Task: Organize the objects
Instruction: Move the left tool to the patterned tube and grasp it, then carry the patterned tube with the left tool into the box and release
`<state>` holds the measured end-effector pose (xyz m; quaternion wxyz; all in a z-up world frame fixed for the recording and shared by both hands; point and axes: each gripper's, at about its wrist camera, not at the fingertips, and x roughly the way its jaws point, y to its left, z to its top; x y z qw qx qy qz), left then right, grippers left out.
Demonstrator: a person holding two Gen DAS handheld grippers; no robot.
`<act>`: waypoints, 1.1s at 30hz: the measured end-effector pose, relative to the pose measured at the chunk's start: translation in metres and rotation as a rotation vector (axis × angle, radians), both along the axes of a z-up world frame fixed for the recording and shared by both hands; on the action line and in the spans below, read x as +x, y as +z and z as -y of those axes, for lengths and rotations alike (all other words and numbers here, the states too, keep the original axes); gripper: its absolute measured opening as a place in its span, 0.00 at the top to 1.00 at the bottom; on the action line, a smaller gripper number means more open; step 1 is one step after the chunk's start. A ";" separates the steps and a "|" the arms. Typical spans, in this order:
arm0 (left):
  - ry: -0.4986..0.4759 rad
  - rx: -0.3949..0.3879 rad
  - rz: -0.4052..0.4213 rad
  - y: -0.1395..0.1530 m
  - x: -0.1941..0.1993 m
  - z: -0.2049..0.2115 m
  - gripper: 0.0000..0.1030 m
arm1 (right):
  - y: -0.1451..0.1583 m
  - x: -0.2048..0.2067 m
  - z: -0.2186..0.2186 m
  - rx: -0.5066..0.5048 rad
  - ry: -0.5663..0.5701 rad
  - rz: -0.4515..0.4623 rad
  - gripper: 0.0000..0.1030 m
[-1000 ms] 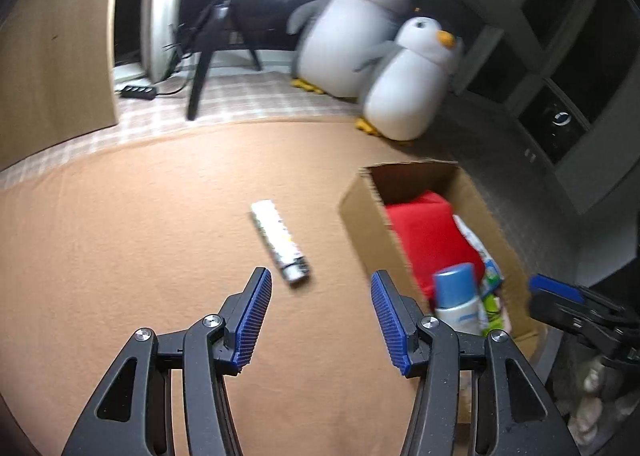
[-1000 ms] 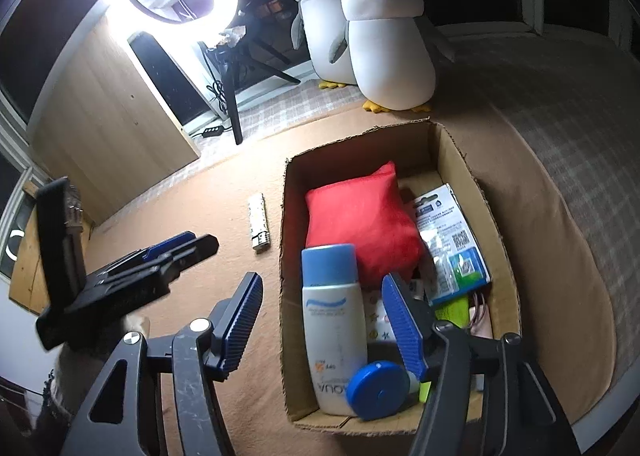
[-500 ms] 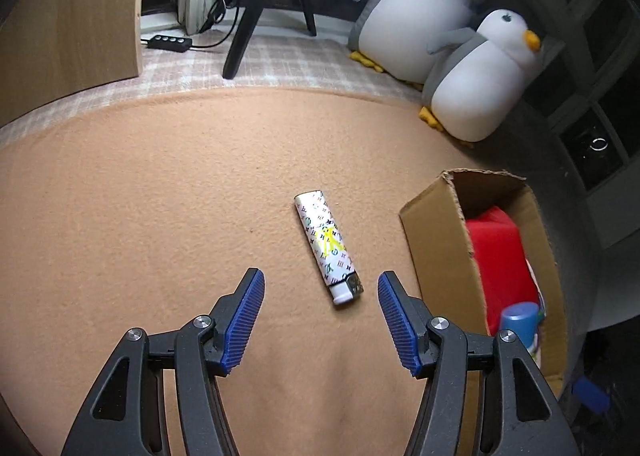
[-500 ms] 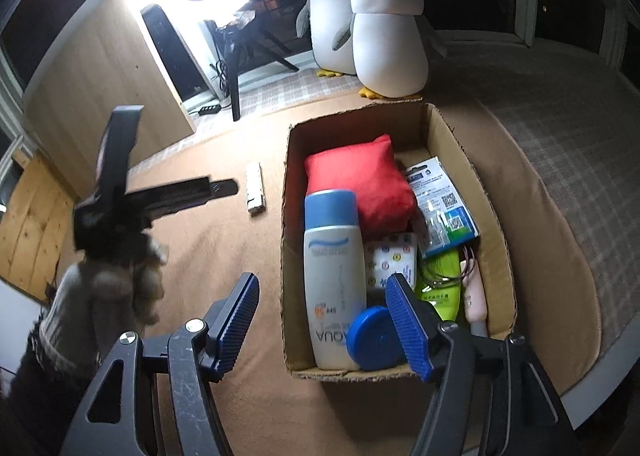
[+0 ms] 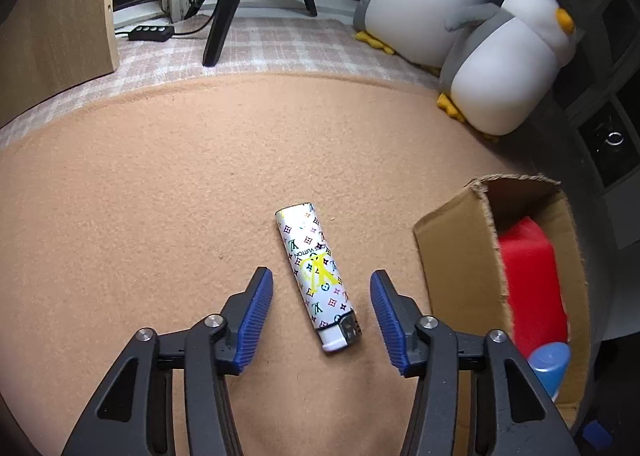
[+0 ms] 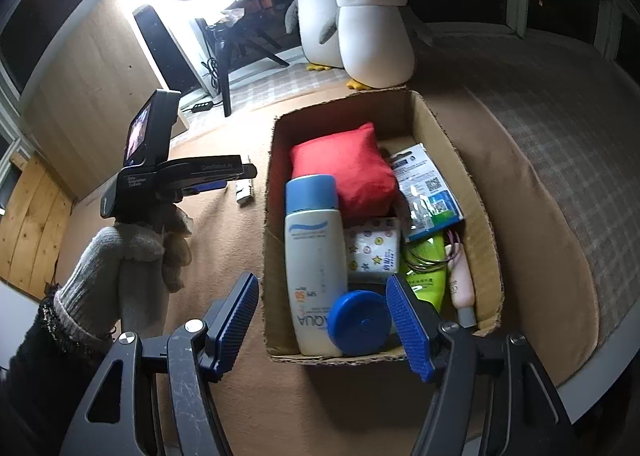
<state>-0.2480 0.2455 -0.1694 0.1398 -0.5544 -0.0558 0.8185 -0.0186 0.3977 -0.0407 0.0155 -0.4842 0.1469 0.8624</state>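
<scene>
Most of the organizing is judged to be done already: the cardboard box [image 6: 472, 191] is being filled nearly to its walls, with a red pouch [image 6: 344, 171] at the far end, a white sunscreen bottle [image 6: 314, 256] along the left wall, a blue round lid [image 6: 360, 322] at the near end, and a blue packet [image 6: 426, 185], a green tube [image 6: 428, 276] and a pink tube [image 6: 462, 284] on the right. One thing is being left outside, a patterned lighter [image 5: 316, 274], which is lying flat on the brown blanket [image 5: 160, 195] just left of the box, its metal head toward the near side. The left claw [image 5: 321, 316] is being held spread, one blue pad on each side of the lighter's near end, apart from it and pinching nothing. The right claw [image 6: 326, 322] is being held spread and empty over the near end of the box. What is left, it is judged, is for the lighter to be pinched, lifted and set into the box. Two plush penguins [image 5: 508, 67] are sitting at the far edge, untouched.
</scene>
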 end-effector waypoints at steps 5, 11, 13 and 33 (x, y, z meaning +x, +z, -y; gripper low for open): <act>-0.020 -0.052 -0.027 0.000 -0.004 -0.007 0.59 | -0.002 0.001 -0.006 -0.002 -0.008 0.000 0.39; -0.047 -0.098 -0.057 -0.001 -0.001 -0.008 0.72 | -0.003 0.000 -0.010 -0.001 -0.009 -0.001 0.39; -0.055 -0.102 -0.062 -0.001 0.001 -0.007 0.75 | -0.003 0.000 -0.010 -0.002 -0.010 -0.001 0.39; -0.096 -0.012 -0.074 0.007 0.099 0.035 0.77 | 0.001 -0.004 0.010 0.015 0.032 -0.023 0.39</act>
